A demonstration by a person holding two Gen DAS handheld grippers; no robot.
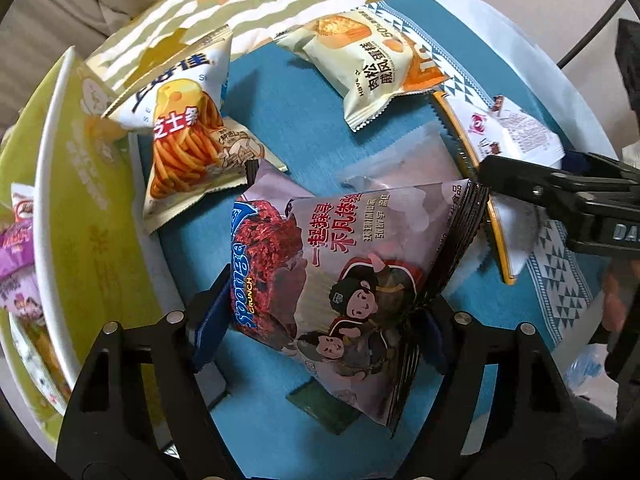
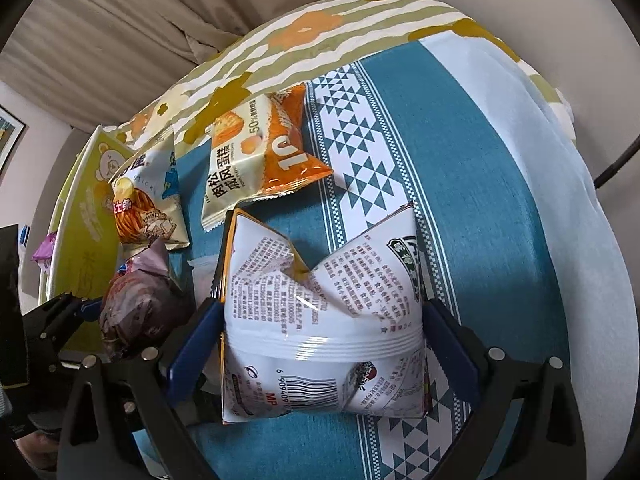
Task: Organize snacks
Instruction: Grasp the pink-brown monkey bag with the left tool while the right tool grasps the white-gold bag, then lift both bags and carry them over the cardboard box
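My left gripper point(image 1: 320, 340) is shut on a purple crunch snack bag point(image 1: 332, 280), its blue pads pressing both sides; the bag also shows in the right wrist view point(image 2: 136, 304). My right gripper point(image 2: 324, 344) is shut on a white snack bag point(image 2: 320, 320) with printed text and a barcode; the same bag point(image 1: 516, 128) and gripper point(image 1: 520, 178) show in the left wrist view. A cheese-stick bag point(image 1: 188, 136) point(image 2: 148, 204) and a cream cake packet point(image 1: 360, 64) point(image 2: 240, 168) lie on the blue cloth point(image 1: 304, 112) point(image 2: 460, 160). A green box point(image 1: 88, 184) point(image 2: 84, 216) stands at the left.
An orange packet point(image 2: 296, 148) lies under the cake packet. A translucent pouch point(image 1: 404, 156) lies behind the purple bag. Several snacks point(image 1: 20, 264) are inside the green box. A striped floral cloth point(image 2: 300, 40) and a curtain lie behind the table.
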